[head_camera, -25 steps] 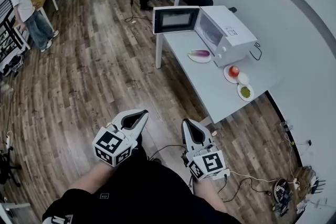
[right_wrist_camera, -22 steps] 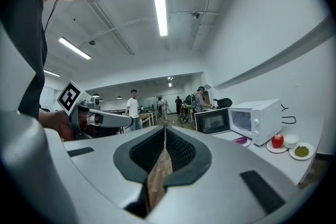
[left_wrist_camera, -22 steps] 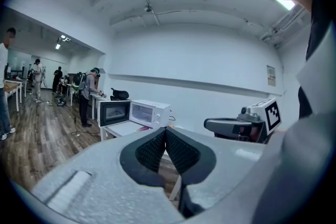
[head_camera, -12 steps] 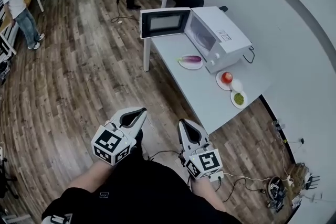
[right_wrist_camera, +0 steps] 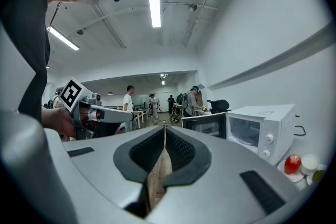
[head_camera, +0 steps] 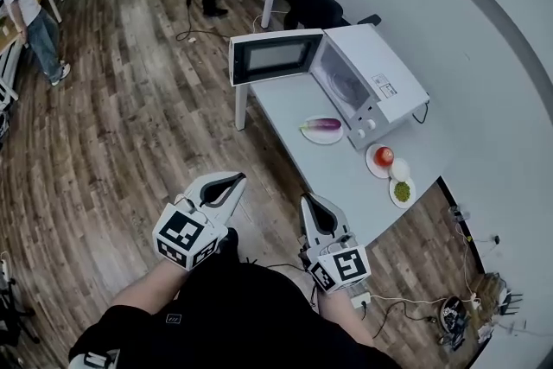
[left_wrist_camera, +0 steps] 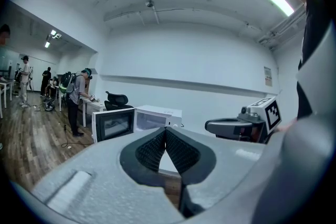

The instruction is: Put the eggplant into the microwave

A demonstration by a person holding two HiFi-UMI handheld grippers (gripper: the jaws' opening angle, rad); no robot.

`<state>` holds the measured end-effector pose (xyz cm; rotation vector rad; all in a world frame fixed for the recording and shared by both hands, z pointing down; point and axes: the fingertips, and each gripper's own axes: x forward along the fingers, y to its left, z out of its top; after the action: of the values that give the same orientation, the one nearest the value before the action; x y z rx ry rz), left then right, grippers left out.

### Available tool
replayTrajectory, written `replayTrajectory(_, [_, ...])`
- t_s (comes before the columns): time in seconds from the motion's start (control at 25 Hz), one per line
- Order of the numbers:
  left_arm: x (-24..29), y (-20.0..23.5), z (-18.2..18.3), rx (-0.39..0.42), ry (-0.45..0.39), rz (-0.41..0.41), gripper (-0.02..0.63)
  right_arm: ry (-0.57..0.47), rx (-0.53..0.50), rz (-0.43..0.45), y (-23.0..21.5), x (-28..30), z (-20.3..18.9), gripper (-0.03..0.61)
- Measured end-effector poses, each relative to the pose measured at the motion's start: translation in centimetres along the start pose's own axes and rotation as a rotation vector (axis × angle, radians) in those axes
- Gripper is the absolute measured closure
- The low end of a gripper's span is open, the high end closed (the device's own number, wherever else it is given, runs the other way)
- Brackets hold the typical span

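The eggplant (head_camera: 324,124) lies well ahead of the right claw (head_camera: 309,201).

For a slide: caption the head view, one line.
Left gripper and right gripper, both shut and empty, face a table where the eggplant lies on a plate by the open microwave.

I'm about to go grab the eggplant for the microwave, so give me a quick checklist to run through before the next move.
1. The microwave has its door open: ok.
2. The eggplant lies on its plate, nothing over it: ok.
3. The left gripper is empty, jaws together: ok.
4. The right gripper has jaws apart for a grasp: not ok, together.
5. Grippers at the table: not ok, both over the floor.
6. Microwave inside free: cannot tell.
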<state>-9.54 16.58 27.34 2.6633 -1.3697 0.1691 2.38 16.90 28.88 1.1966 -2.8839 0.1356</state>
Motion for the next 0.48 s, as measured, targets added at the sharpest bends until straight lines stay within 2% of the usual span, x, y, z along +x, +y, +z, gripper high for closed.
replayTrajectory(0.28, [3.3,7.1,1.4,0.011,0.018,-0.033,0.604,-0.002,-0.016,-0.057,-3.1,7.4,0.8,0.56])
replayTrajectory(0.48, [6.2,9.7,1.6,0.011,0.032,-0.066,0.604,0.03,-0.036,-0.095,-5.7,10.3,0.3,0.56])
